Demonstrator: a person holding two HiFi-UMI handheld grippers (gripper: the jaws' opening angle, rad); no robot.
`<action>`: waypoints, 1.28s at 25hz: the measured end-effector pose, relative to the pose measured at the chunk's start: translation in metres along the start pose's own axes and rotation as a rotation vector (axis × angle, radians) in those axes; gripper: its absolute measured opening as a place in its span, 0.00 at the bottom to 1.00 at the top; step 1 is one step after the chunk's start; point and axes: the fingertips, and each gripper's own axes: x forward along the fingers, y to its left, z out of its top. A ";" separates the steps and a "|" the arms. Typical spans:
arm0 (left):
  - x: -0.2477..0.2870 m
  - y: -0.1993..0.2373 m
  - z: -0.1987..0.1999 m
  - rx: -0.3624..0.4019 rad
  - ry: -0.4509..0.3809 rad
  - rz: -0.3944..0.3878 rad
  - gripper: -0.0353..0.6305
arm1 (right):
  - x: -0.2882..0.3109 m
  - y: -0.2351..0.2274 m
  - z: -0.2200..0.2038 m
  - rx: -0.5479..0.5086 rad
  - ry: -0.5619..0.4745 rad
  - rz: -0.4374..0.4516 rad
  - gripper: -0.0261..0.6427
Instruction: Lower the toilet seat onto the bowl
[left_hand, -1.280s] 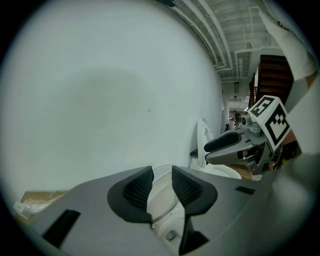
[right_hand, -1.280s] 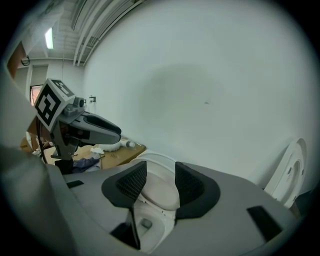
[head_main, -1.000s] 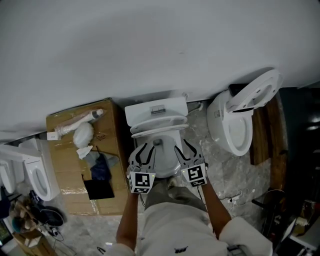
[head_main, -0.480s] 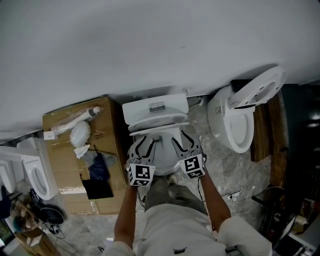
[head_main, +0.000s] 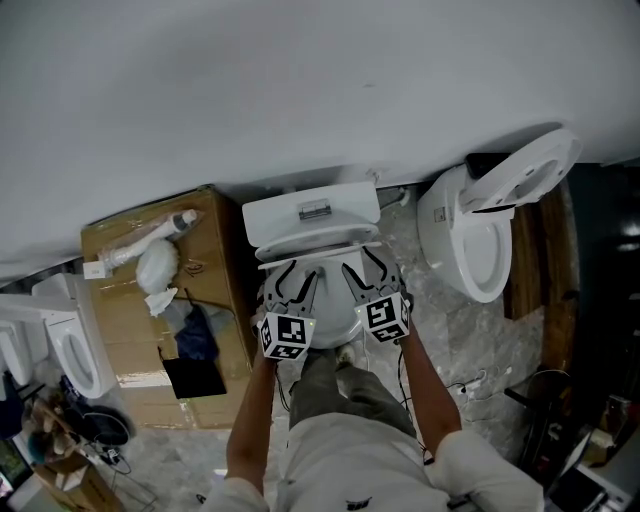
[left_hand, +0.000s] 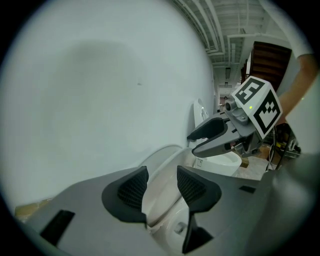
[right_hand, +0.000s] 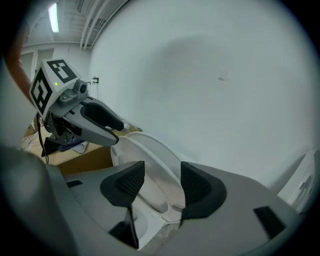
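Toilet seat: raised, leaning back toward the tank above the bowl, with its rim running between both my claws.
Left claw: jaws opening, pads either side of the rim, and I see no press on it.
Right claw: spread, rim in the gap.
White wall behind.
Marbled floor.
Cardboard box to the left.
Second toilet to the right.

White toilet seat stands raised, nearly upright, over the back of the white bowl
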 end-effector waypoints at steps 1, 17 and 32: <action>0.003 0.000 -0.002 0.003 0.005 -0.002 0.36 | 0.003 -0.001 -0.002 -0.005 0.003 0.000 0.35; 0.037 0.009 -0.014 0.036 0.047 0.019 0.39 | 0.037 -0.013 -0.017 -0.074 0.016 0.028 0.39; 0.025 -0.012 -0.029 -0.003 0.046 0.015 0.37 | 0.013 0.003 -0.039 -0.035 -0.013 0.004 0.32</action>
